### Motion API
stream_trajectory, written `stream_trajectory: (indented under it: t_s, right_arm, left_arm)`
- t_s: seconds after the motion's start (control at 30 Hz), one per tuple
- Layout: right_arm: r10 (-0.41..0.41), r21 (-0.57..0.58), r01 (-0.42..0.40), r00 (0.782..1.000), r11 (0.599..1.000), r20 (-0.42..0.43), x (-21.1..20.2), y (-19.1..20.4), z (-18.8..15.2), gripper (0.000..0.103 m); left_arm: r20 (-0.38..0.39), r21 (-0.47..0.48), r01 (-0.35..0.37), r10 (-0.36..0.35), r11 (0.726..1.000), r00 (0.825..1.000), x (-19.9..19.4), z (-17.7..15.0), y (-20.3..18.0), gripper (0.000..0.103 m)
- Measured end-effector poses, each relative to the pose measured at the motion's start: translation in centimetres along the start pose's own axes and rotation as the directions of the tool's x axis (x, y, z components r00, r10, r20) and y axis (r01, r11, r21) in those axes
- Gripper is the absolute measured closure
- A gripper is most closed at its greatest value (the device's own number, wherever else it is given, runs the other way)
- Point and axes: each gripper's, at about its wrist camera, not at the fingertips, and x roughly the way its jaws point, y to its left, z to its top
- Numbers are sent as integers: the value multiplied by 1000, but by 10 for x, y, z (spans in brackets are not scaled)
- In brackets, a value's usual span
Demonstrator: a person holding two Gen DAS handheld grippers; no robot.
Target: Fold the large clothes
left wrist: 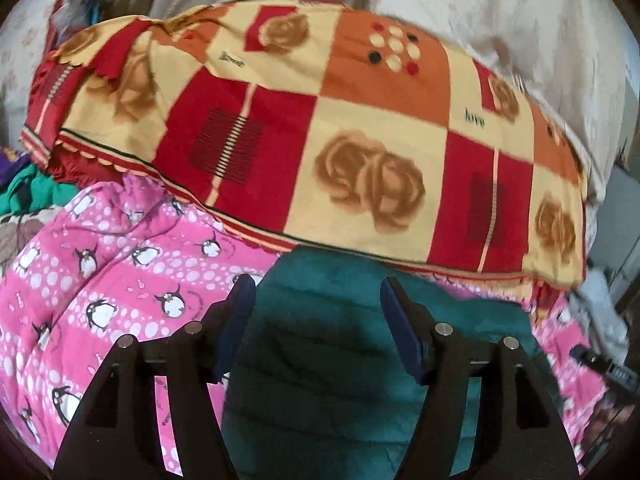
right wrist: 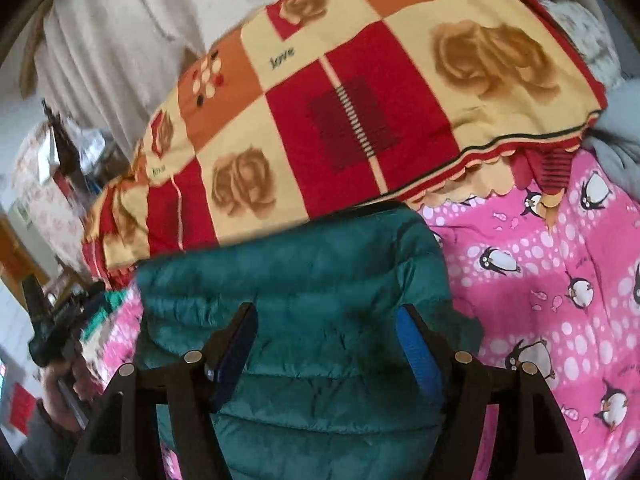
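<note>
A dark green quilted puffer jacket lies on a pink penguin-print quilt. In the left wrist view my left gripper is open, its blue-padded fingers spread over the jacket, holding nothing. In the right wrist view the same jacket lies bunched with its far edge against a pillow. My right gripper is open above the jacket, its fingers apart and empty. The other gripper and the hand holding it show at the left edge.
A large red, orange and cream patchwork pillow with rose prints lies just beyond the jacket, also in the right wrist view. Beige curtain or bedding is behind it. Green and purple clothes are piled at the left. The pink quilt spreads right.
</note>
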Motion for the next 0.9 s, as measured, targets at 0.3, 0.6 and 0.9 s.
stream_trajectory:
  t_s: [0.3,0.6,0.9]
  right_arm:
    - [-143,-75,137,986,988,-90,59,9,17,33]
    - [-213,-106,195,956,975,-201,122,-20,8,33]
    - [-193,-80,179,953,981,-234,164,-46,2,30]
  left_arm:
    - [-83,379,-175,222,909,971,99,4,-53,38]
    - [-250,348,-206,302,914,920,171,-39,-8,30]
    - [-230,311,-249,327,917,917,198,-48,-8,28]
